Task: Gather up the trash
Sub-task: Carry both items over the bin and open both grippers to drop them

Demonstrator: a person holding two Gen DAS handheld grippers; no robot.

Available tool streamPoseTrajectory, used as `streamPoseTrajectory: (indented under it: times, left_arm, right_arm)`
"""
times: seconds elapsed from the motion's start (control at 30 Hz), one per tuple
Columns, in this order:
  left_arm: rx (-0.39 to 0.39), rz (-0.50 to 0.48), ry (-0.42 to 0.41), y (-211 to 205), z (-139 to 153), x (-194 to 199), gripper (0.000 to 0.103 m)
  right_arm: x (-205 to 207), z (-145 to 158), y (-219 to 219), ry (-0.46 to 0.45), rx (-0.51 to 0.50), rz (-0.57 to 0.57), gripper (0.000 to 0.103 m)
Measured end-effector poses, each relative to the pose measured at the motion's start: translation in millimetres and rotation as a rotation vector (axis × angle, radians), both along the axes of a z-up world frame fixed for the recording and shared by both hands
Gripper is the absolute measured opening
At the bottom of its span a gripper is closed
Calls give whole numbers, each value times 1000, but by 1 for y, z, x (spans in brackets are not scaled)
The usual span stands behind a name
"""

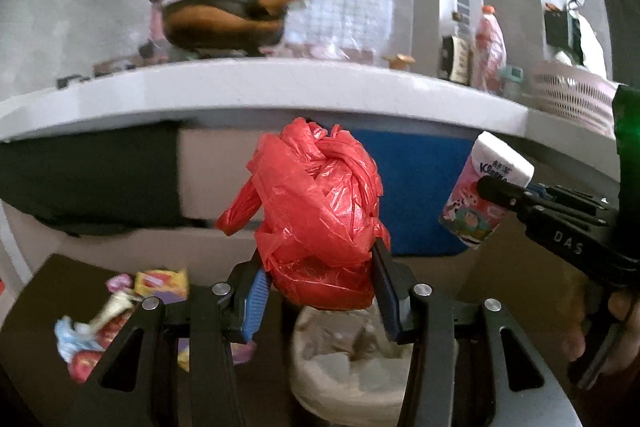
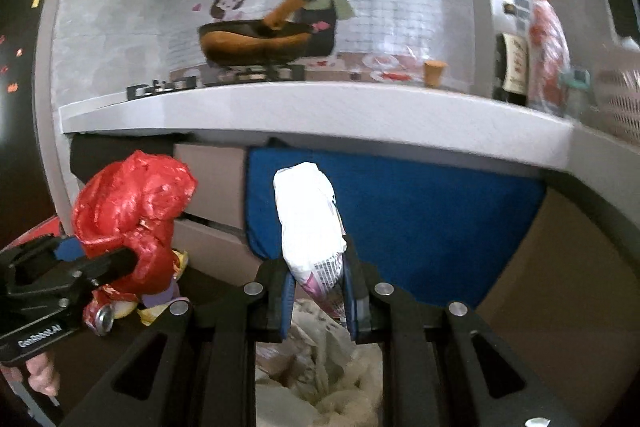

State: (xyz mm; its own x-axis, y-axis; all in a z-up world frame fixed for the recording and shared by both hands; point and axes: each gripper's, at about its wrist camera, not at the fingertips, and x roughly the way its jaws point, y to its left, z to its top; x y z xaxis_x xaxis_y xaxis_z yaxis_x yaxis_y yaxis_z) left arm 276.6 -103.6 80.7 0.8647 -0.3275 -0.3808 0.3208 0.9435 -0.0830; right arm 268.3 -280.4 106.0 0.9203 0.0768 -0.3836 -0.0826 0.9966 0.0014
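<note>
Between the left gripper [image 1: 320,287] fingers sits a crumpled red plastic bag [image 1: 320,211], clamped on both sides, jaws fairly wide. Bag hangs above a trash bin [image 1: 340,387] w/ pale liner. Right gripper [image 2: 318,291] holds a tissue pack [image 2: 310,223] at its lower end, jaws narrow, pack upright over the bin liner. Wrappers [image 1: 120,315] lie on a dark surface left of the bin. Behind: white countertop [image 1: 280,87] edge, blue panel [image 1: 416,187] below it.
</note>
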Motion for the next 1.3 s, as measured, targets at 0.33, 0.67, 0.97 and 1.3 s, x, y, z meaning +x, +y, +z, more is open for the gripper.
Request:
streamPoseTrajectory:
  times: [0.33,0.67,0.97,1.3]
  left_arm:
    - [-12,-34,93,-26,-39,30,48]
    - [-14,-37,189,-28,-77,61,48]
    - [-55,-93,266,-28,-105,81,50]
    - [-127,-193,330,0,-121,96,55]
  right_arm:
    - [10,-41,-22,73,66,0,18]
    - [31,-81,-27,158,111,14,19]
    - [43,-112,-33,215,172,29,24]
    - [52,-148,-31,288,198,23,65]
